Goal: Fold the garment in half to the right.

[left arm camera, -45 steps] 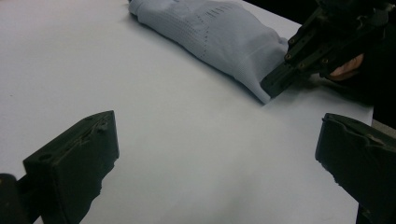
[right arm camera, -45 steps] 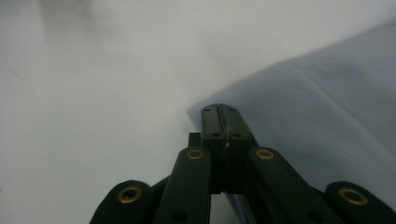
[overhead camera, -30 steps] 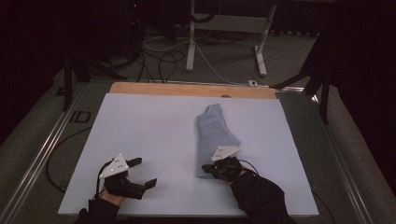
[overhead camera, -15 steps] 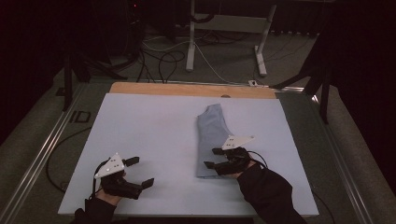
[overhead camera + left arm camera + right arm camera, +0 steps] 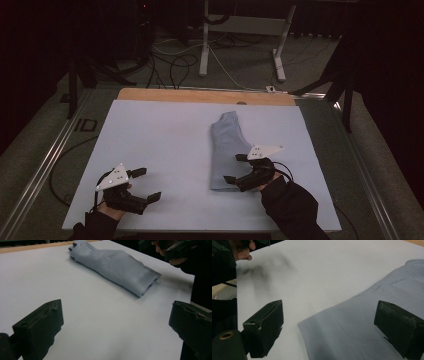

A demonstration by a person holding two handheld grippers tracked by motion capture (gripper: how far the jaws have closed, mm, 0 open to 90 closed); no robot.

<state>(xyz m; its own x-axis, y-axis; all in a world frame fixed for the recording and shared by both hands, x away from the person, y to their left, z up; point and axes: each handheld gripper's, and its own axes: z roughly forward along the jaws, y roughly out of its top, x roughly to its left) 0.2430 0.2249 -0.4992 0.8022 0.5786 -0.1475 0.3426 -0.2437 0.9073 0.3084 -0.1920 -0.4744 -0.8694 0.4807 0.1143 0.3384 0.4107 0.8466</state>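
Since a second ago the right gripper [image 5: 239, 170] has let go of the near end of the folded cloth [image 5: 227, 150] and lifted a little off it, its jaws having just been opening, and the cloth now lies free on the white mat [image 5: 150, 140]; the left gripper [image 5: 145, 185] has hardly shifted. The cloth, a pale blue-grey knitted piece folded into a long narrow strip, lies right of the mat's middle, its length running from the near side toward the far wooden edge [image 5: 200, 95], narrower at the far end; in the left gripper view [image 5: 117, 267] the stacked layers show at the near end, and the ribbed knit looks soft, light and limp, so it should sag and unfold if lifted by one layer alone; it seems neither fragile nor slippery, though it may slide on the smooth mat when pushed. The best hold, I judge, is a pinch through all layers at a near corner or along the folded long edge, with the second gripper at the far end to keep the strip from drooping. The right gripper hovers with its jaws spread wide over the near end of the cloth [image 5: 362, 322], touching nothing; the left gripper stands spread as well over bare mat, near and to the left, well apart from the cloth.
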